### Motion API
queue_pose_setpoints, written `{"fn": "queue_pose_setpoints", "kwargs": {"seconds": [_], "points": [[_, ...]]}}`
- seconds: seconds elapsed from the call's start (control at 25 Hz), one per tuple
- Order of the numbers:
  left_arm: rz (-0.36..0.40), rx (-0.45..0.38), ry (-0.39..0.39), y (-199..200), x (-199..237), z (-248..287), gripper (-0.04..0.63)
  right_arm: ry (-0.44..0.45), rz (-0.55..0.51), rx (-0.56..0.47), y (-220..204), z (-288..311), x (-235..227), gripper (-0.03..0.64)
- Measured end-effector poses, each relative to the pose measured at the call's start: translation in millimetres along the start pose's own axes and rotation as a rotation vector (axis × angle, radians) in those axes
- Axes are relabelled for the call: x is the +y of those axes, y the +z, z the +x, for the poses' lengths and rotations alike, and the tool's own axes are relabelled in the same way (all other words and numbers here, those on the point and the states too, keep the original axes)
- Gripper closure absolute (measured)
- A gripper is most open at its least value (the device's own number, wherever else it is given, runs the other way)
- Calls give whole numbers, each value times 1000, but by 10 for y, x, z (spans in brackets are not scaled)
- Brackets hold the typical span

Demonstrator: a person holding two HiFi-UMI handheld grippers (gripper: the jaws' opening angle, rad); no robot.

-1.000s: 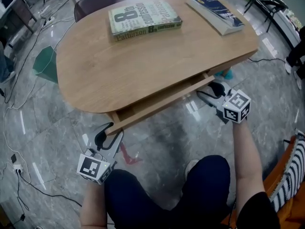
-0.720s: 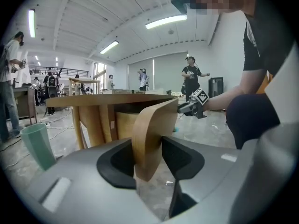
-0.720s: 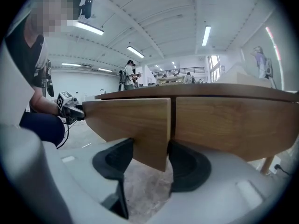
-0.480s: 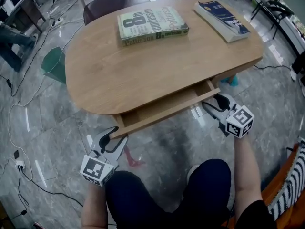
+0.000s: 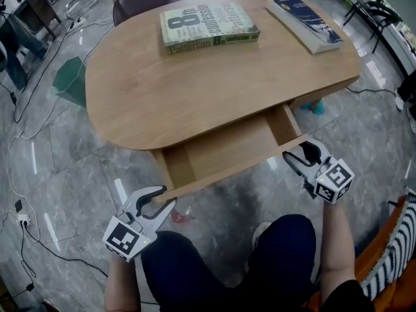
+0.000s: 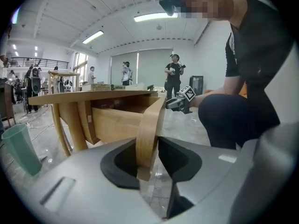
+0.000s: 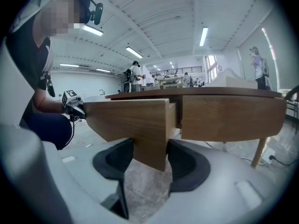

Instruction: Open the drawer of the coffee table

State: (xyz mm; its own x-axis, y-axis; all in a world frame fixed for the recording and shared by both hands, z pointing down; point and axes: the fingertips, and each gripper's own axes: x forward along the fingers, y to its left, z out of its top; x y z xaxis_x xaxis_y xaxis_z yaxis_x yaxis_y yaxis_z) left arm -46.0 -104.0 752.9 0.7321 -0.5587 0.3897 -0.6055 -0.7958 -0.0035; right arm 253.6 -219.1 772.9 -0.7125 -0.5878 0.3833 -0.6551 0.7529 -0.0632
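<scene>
**A:** Left side?
**B:** left gripper (image 5: pixel 159 198) sits low at the near-left corner. Its jaws have just been closing and now pinch the left end of the drawer front (image 6: pixel 149 125), one pad on each face.
**A:** Drawer?
**B:** drawer (image 5: pixel 221 149) stands part-way out from under the counter (image 5: pixel 162 90). A green book (image 5: pixel 208 25) and a blue book (image 5: pixel 304 18) lie near the counter's far edge.
**A:** Right side?
**B:** right gripper (image 5: pixel 301 156) is at the right end of the drawer front, jaws clamped on the panel's corner.
</scene>
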Motion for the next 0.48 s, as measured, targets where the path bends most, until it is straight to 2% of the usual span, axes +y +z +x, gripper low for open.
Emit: {"fn": "queue_pose_setpoints", "kwargs": {"seconds": [0.16, 0.36, 0.48], "points": [[21, 30, -49, -56, -172, -6, 482, 1, -2, 14, -97, -112, 67, 393], [70, 111, -62, -211, -304, -7, 482, -8, -6, 44, -252, -192, 138, 391], [73, 120, -80, -212, -346, -34, 482, -21, 3, 34, -264, -235, 175, 391]]}}
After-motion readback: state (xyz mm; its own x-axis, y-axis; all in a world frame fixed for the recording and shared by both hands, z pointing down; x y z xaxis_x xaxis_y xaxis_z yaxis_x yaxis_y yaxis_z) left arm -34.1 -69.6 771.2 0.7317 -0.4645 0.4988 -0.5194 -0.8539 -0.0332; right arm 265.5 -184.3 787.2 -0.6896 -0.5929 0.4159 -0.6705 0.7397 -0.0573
